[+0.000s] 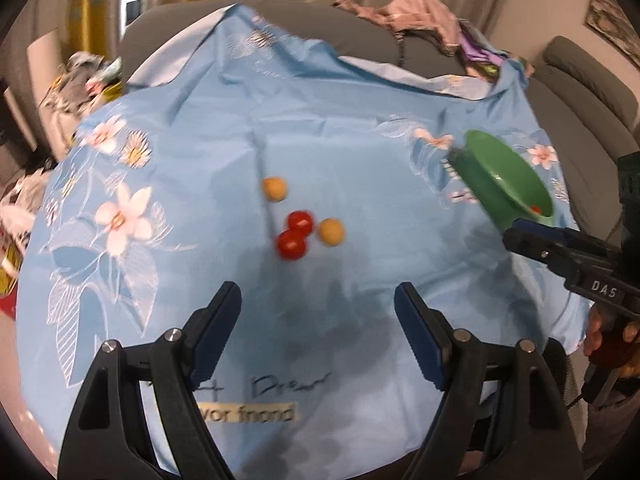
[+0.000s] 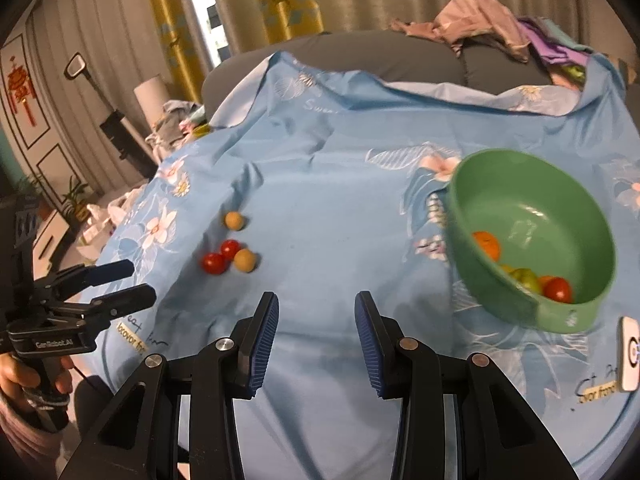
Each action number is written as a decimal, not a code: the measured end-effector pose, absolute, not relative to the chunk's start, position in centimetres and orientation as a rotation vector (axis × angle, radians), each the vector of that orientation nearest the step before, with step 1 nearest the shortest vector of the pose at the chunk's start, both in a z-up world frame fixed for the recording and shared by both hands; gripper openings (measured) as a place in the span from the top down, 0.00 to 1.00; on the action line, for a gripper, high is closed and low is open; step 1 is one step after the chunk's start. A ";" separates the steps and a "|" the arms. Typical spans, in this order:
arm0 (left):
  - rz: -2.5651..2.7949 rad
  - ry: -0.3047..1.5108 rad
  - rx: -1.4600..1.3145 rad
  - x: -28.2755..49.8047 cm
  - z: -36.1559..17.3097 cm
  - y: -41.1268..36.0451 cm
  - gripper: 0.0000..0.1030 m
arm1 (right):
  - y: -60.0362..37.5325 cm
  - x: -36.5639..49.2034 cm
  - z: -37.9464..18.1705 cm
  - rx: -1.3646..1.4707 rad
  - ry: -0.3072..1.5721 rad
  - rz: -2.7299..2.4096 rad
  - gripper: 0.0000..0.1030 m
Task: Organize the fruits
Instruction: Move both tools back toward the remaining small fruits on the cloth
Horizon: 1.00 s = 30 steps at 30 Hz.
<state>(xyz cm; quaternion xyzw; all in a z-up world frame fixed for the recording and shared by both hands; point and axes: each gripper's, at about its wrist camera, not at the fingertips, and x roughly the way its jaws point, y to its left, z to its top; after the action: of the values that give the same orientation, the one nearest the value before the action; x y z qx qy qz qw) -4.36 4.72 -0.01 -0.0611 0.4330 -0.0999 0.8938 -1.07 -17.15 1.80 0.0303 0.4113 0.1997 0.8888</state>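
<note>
Two red tomatoes and two tan round fruits lie on the blue flowered cloth; they also show in the right wrist view, the tomatoes beside a tan fruit. A green bowl at the right holds an orange, a green fruit and a tomato. My left gripper is open and empty, just short of the loose fruits. My right gripper is open and empty, left of the bowl.
A grey sofa with piled clothes stands behind the table. A white device lies on the cloth at the right edge. Clutter sits off the table's left side.
</note>
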 end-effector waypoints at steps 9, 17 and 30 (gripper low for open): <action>-0.244 0.904 -0.145 -3.7 -0.8 4.8 0.24 | -14.9 0.2 0.5 0.039 0.910 0.459 0.61; -0.304 0.914 -0.108 -2.8 -1.6 4.1 0.32 | -14.0 1.3 -0.6 0.023 0.951 0.472 0.61; -0.307 0.936 -0.125 -0.5 -2.4 5.0 0.34 | -11.1 3.1 -1.9 -0.017 0.973 0.598 0.61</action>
<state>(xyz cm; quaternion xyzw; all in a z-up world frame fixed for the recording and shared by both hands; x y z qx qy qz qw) -0.53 5.03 -2.44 -0.0600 0.4489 -0.1472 0.8793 3.09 -11.06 -1.92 -0.0082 0.4605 0.2832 0.8412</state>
